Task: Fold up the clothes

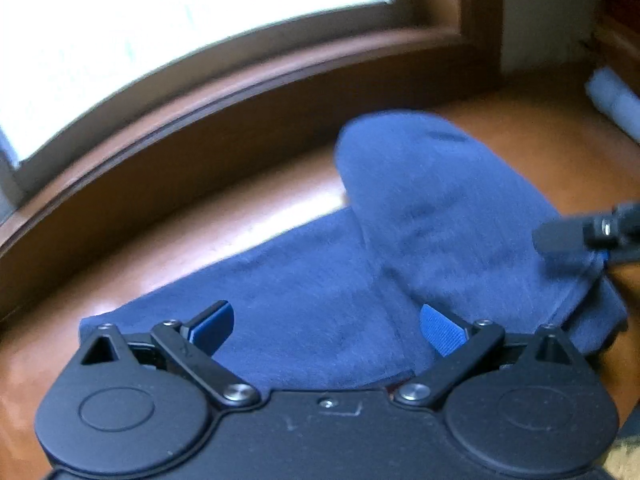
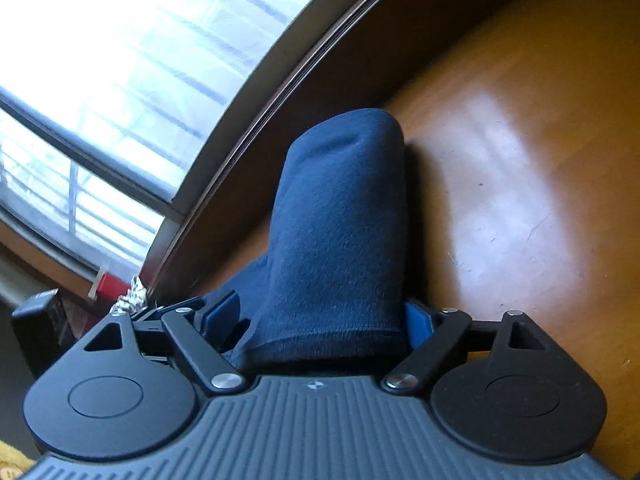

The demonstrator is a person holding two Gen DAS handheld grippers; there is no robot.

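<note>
**Folding a dark blue fleece garment on a polished wooden table beneath a window.**

Nearest, the left claw [image 1: 326,330] stands with jaws apart above the dark blue fleece garment [image 1: 320,308], gripping nothing. The right claw [image 2: 324,326] has its blue pads either side of a folded-over flap, jaws wide; whether they press on it cannot be told. Beyond, the flap lies doubled across the lower layer on the wooden table [image 2: 500,160], near the brown window frame [image 1: 240,80]. Judged step: one fold laid down. The next move calls for freeing the cloth, then catching a fresh edge.
</note>
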